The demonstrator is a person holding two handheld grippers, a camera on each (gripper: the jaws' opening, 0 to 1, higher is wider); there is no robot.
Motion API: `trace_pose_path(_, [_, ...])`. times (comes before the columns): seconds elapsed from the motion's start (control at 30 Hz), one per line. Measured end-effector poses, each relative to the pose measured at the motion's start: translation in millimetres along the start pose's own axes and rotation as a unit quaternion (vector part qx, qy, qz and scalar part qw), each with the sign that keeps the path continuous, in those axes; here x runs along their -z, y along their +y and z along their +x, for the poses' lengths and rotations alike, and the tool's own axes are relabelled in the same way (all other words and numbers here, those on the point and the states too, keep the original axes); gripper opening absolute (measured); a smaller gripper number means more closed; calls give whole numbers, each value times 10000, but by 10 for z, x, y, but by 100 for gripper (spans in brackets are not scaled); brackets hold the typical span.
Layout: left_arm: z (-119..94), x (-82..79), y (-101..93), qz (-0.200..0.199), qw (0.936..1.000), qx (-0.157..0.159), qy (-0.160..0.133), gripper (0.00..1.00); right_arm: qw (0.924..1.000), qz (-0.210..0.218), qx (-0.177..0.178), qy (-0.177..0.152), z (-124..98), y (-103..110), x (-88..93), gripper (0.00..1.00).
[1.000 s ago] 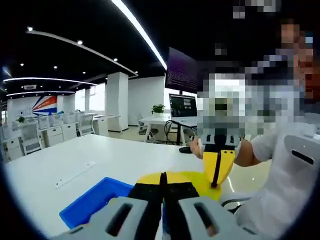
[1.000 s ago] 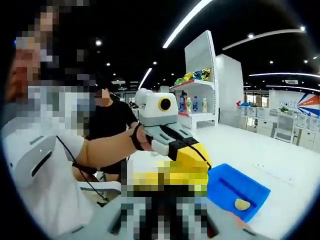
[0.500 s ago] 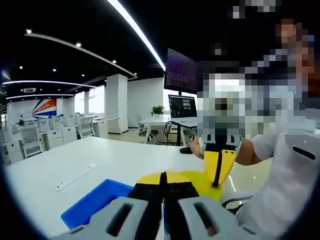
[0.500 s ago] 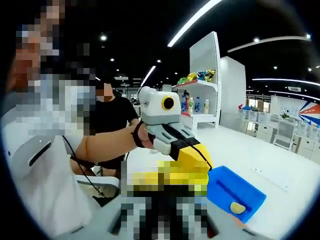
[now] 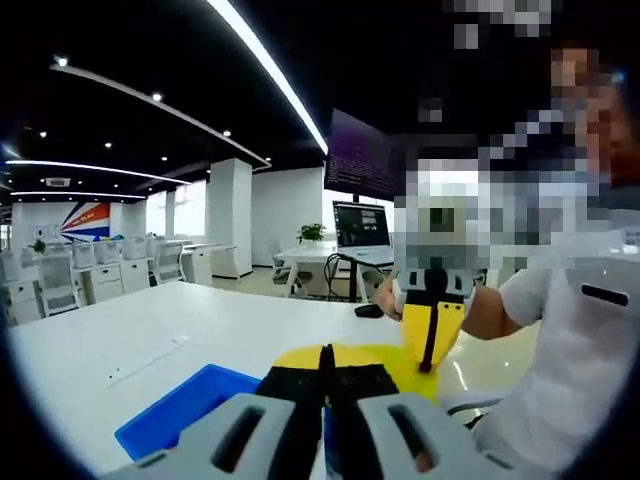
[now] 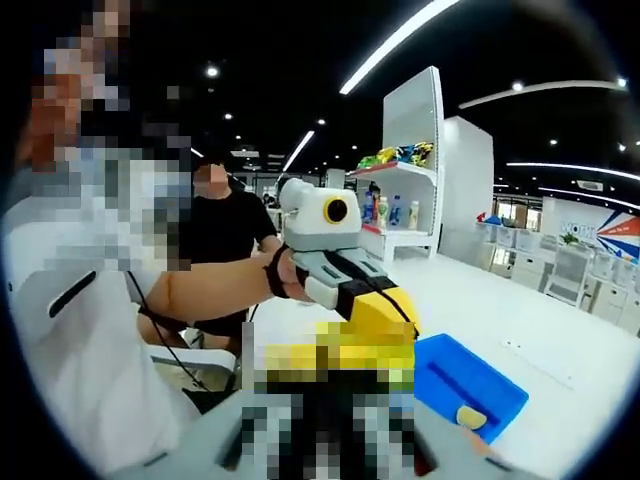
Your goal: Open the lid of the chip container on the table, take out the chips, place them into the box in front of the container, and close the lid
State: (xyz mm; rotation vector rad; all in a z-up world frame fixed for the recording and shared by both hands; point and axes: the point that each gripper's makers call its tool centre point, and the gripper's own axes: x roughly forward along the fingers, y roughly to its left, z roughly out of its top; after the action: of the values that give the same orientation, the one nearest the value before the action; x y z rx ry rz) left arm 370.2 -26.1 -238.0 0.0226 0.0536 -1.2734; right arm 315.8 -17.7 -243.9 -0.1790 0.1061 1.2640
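Left gripper view: both tongs clamp yellow lid; blue box beside.

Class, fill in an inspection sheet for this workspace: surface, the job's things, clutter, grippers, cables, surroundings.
Surface: white table, mostly bare.
Job's things: yellow chip container gripped from both sides; blue box beside it holds one chip.
Clutter: flat white strip lying on the table.
Grippers: left gripper and right gripper both shut on the container.
Cables: thin black cable along the person's arm.
Surroundings: open office with desks, a monitor, a shelf of bottles and bags, and a seated person in black.
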Motion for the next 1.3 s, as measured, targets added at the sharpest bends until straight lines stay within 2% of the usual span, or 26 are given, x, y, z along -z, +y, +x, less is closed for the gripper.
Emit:
trace_pose_path(0.47, [-270, 12, -50, 294, 9995, -4, 112, 4, 9996, 90, 252, -123, -156, -176, 35, 1])
trace_pose_path(0.63, [-416, 51, -169, 363, 9991, 201, 109, 9, 9993, 181, 309, -135, -222, -221, 56, 1])
trace_pose_path(0.8, [-530, 80, -234, 436, 9987, 274, 49, 11, 9992, 251, 305, -84, -276, -251, 105, 1])
trace_pose_path(0.9, [-618, 200, -254, 616, 9974, 252, 266, 15, 9991, 148, 384, 34, -320, -296, 181, 1])
trace_pose_path(1.0, [-695, 268, -246, 636, 9973, 230, 301, 17, 9988, 89, 480, 108, -368, -366, 274, 1])
trace_pose_path(1.1, [-769, 302, -181, 550, 9981, 121, 240, 17, 9986, 65, 516, -5, -411, -403, 297, 2])
trace_pose_path(1.13, [-783, 308, -166, 525, 9983, 94, 222, 18, 9986, -19, 527, -13, -413, -414, 300, 4])
trace_pose_path(1.23, [-826, 337, -126, 526, 9984, -17, 182, 28, 9986, -250, 458, 73, -436, -417, 366, 25])
trace_pose_path(1.27, [-842, 344, -114, 525, 9985, -46, 159, 31, 9978, -358, 535, 126, -453, -452, 392, 29])
trace_pose_path(1.3, [-866, 357, -88, 504, 9986, -101, 132, 32, 9968, -449, 630, 183, -477, -493, 430, 29])
